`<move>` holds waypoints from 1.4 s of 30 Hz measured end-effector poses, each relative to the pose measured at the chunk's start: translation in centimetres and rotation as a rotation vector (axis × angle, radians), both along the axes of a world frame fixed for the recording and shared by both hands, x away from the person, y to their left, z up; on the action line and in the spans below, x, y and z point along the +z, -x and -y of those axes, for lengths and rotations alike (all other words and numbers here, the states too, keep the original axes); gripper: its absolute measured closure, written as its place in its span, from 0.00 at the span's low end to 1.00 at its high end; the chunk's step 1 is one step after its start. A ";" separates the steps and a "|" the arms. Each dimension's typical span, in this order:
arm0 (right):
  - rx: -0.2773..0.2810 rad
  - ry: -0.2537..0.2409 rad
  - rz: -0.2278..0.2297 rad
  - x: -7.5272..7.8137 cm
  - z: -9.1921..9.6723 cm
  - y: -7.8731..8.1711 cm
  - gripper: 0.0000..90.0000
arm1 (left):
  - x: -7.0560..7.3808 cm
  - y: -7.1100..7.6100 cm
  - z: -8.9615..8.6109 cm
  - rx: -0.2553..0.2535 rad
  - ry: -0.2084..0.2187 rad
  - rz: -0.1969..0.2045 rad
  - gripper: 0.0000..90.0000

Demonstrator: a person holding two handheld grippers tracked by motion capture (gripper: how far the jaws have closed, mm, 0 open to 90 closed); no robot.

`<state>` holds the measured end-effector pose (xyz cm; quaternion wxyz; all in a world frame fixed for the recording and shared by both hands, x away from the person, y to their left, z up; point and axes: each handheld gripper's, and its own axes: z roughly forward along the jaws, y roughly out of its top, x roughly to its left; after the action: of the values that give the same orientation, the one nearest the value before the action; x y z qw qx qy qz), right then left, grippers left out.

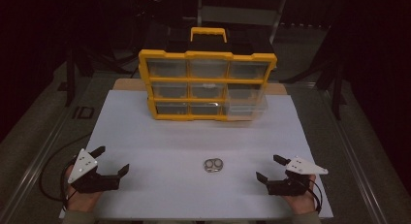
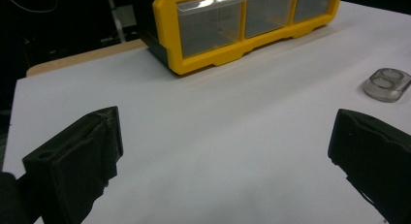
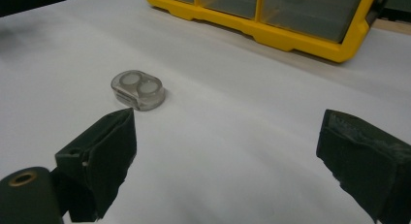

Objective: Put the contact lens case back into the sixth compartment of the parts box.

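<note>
**Both hand-held grippers spread, holding nothing**

Left hand-held gripper (image 1: pixel 110 159) jaws wide apart, nothing between them, low over the white bench (image 1: pixel 145 136). Right hand-held gripper (image 1: pixel 270 168) same: wide, touching nothing. Small clear two-well case (image 1: pixel 213 165) lies on the bench between them, nearer the right one, ahead-left of its jaws. Yellow drawer organizer (image 1: pixel 207 85) stands well beyond both, lower-right drawer (image 1: pixel 245 106) pulled out.

A yellow drawer organizer (image 1: pixel 207 83) stands on the white table (image 1: pixel 145 136), a small clear case (image 1: pixel 213 165) nearby.
</note>
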<state>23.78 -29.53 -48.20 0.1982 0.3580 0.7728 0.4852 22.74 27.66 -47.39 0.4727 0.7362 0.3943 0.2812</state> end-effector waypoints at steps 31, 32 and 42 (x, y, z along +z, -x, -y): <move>0.124 0.103 -0.061 2.9 -3.2 -2.4 0.08 | -0.7 0.1 0.3 0.050 -0.024 0.014 0.00; 0.131 0.106 -0.068 3.0 -3.3 -2.5 0.08 | -0.7 0.1 0.4 0.050 -0.022 0.014 0.00; 0.168 0.121 -0.103 3.8 -4.4 -3.7 0.08 | -0.9 0.0 0.3 0.050 -0.025 0.009 0.00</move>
<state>27.49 -25.09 -44.42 0.1382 0.3039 0.8371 0.4333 22.70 27.32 -48.26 0.4581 0.7307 0.4069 0.3010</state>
